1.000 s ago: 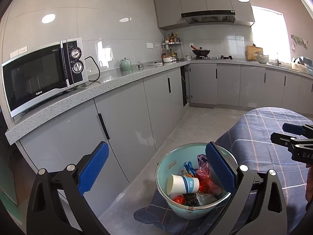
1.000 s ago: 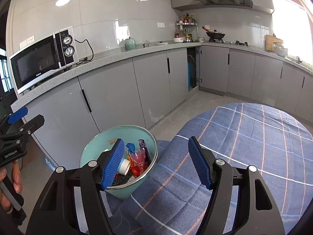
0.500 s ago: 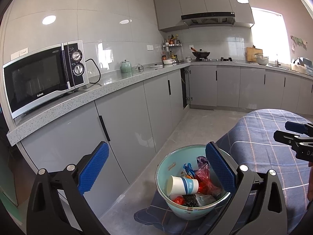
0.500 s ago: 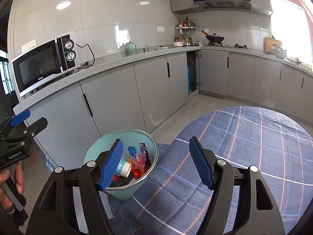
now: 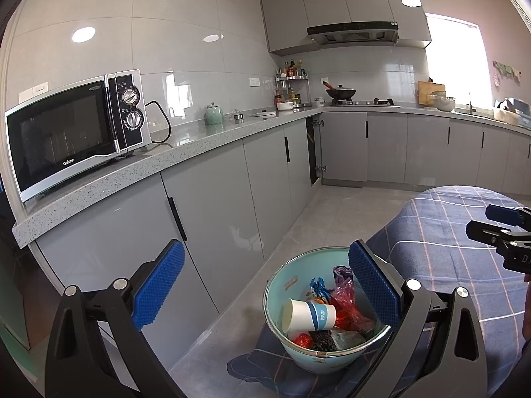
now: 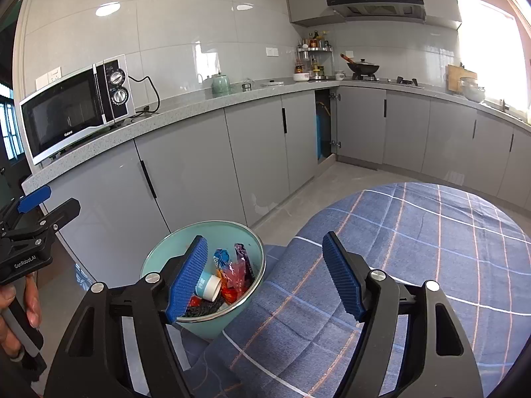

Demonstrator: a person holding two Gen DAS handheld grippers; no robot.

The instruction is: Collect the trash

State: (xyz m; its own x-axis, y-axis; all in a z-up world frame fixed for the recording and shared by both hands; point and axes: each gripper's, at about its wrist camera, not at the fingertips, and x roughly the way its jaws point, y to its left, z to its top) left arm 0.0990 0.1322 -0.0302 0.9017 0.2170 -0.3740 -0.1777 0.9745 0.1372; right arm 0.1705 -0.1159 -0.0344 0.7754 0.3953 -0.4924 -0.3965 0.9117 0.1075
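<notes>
While both grippers [image 5: 265, 288] [image 6: 265, 278] gape empty, paper cup [image 5: 307, 315] lies sideways in bin [image 5: 282, 285], mouth facing left.

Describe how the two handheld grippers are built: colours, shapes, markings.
Both match. The left gripper and right gripper have black angular frames with triangular cut-outs and silver screw heads. Each finger carries a ribbed blue pad. The left gripper's side reads "GenRobot.AI" in white, above a handle. No cables or sleeves show.

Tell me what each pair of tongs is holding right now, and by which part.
Nothing. The left tongs and right tongs both stand open and empty; the paper cup and wrappers lie in the teal bin.
</notes>
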